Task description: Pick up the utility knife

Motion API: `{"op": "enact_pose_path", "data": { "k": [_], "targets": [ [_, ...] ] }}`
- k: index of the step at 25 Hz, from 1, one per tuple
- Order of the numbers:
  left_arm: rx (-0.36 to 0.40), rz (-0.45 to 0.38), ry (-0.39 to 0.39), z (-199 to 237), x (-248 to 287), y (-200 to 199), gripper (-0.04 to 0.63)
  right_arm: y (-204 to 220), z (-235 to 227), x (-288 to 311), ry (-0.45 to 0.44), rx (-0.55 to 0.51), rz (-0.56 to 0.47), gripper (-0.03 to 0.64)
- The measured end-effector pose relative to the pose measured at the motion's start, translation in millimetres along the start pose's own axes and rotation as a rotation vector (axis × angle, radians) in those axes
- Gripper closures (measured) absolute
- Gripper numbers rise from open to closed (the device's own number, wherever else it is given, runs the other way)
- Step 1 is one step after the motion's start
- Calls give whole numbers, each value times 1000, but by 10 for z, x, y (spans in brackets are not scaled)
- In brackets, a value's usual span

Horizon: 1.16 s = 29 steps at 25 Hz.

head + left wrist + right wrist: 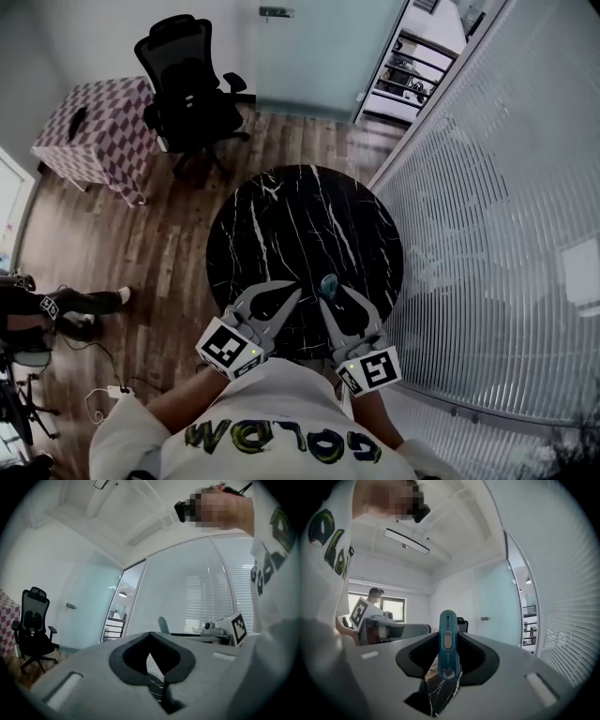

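Head view: left tongs (284, 298) and right tongs (330, 298) are held side by side over the near edge of a round black marbled surface (281, 216), with a teal utility knife (329, 282) seen at the tips of the right pair. Left gripper view: the jaws are brought together at the tips, and nothing is held between them. Right gripper view: the utility knife is clamped upright between the jaws, slider facing the camera, and the marbled surface is glimpsed below through the gap.
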<state>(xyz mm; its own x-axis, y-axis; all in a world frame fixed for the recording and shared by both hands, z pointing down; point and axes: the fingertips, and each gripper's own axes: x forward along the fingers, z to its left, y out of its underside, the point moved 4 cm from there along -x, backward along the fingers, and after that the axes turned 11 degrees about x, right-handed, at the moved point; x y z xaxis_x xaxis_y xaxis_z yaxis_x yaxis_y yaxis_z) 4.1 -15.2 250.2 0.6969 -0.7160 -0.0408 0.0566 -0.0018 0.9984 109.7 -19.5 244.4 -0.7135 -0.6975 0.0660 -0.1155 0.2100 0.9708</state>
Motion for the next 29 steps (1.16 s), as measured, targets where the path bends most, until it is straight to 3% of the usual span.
{"op": "enact_pose_path", "data": {
  "k": [29],
  "targets": [
    [-5, 10, 20, -64, -37, 144, 594, 106, 29, -62, 17, 3, -12, 485]
  ]
}}
